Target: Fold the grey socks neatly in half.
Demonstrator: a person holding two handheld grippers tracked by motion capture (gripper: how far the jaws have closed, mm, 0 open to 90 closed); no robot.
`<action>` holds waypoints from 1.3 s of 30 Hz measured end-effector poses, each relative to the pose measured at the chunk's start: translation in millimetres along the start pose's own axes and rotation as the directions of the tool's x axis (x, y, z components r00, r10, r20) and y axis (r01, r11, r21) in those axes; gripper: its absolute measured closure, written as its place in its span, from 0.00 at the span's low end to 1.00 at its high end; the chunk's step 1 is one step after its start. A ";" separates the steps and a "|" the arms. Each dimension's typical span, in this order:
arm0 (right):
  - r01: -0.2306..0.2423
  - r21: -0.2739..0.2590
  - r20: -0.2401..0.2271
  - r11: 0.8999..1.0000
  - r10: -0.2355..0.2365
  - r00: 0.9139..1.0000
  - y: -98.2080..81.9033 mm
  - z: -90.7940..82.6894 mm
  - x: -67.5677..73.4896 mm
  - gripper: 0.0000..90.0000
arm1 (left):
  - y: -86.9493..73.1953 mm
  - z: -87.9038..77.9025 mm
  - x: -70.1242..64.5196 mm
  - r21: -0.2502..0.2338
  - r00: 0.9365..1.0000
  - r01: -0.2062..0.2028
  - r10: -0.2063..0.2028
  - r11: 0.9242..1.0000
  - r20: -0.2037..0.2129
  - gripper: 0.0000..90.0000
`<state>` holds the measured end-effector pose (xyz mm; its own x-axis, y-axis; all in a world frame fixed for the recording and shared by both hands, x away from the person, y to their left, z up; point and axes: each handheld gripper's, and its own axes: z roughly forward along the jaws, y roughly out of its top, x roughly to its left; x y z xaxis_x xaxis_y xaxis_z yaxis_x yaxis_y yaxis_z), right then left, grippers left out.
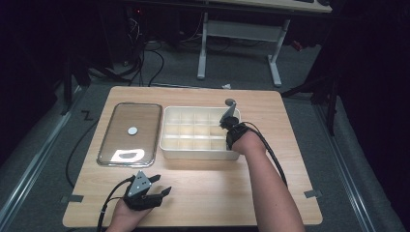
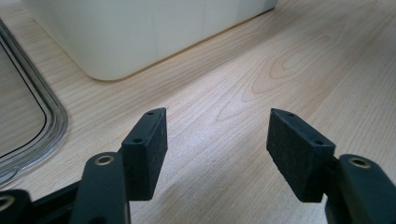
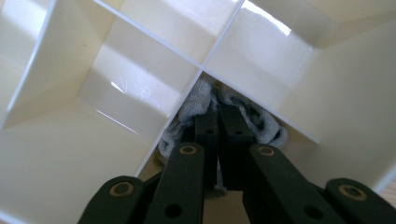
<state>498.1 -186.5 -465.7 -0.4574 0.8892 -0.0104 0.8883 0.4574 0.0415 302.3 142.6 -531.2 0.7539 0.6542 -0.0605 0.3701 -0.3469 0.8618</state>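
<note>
Right gripper (image 3: 218, 122) down in the box (image 1: 167, 145), right-hand compartment at its near right corner, jaws clenched on a grey cloth (image 3: 261, 122) bunched against the divider. Left gripper (image 2: 217, 149) rests on the table (image 1: 203, 193) near the lid (image 1: 109, 154), jaws released, nothing between them.
</note>
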 end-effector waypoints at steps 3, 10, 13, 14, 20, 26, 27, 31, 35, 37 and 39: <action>-0.002 0.013 -0.008 1.000 0.002 1.000 3.0 1.7 -1.7 0.98 | 0.2 0.3 -0.1 0.005 1.000 -0.002 0.002 1.000 0.000 0.43; -0.005 -0.002 -0.007 1.000 0.005 1.000 1.0 1.9 -2.0 0.98 | 0.2 0.2 -0.5 0.008 1.000 -0.008 0.008 1.000 0.003 0.43; -0.006 -0.008 -0.005 1.000 0.006 1.000 -0.3 -0.2 -1.8 0.97 | 0.3 0.2 -0.3 0.005 1.000 -0.005 0.005 1.000 0.001 0.43; -0.007 -0.010 -0.006 1.000 0.007 1.000 -0.7 -1.1 -2.0 0.97 | 0.3 0.2 -0.2 0.004 1.000 -0.005 0.005 1.000 0.000 0.43; -0.011 -0.043 0.002 0.999 0.011 1.000 -7.6 -13.8 -2.6 0.90 | 0.3 0.0 -0.6 0.005 1.000 -0.013 0.013 1.000 0.003 0.43; 0.012 -0.113 0.021 0.993 -0.010 1.000 -21.7 -26.3 2.4 0.85 | 0.3 -0.2 -0.7 0.006 1.000 -0.015 0.015 1.000 0.005 0.43; 0.012 -0.127 0.019 0.992 -0.010 1.000 -23.4 -28.3 2.5 0.84 | 0.2 -0.3 -0.9 0.005 1.000 -0.015 0.015 1.000 0.005 0.43; 0.005 -0.195 0.004 0.981 -0.005 1.000 -32.9 -37.0 3.1 0.77 | 0.5 -1.9 -1.4 0.005 1.000 -0.018 0.018 1.000 0.008 0.43; 0.003 -0.244 -0.003 0.970 -0.004 1.000 -42.4 -42.2 3.6 0.72 | 1.6 -3.3 -2.7 -0.004 1.000 -0.022 0.022 1.000 0.003 0.43; -0.003 -0.282 0.001 0.959 0.004 1.000 -47.0 -44.0 3.1 0.70 | 2.5 -3.4 -3.5 -0.006 1.000 -0.023 0.023 1.000 0.006 0.43; -0.017 -0.313 -0.002 0.950 0.017 1.000 -51.5 -44.9 1.6 0.69 | 2.5 -2.5 -5.1 -0.005 1.000 -0.031 0.031 1.000 0.007 0.43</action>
<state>449.7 -209.0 -423.0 -0.4425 0.8968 -0.0076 0.8382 0.4165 0.3519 298.0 140.1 -527.5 0.7686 0.6386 -0.0376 0.3441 -0.3633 0.8658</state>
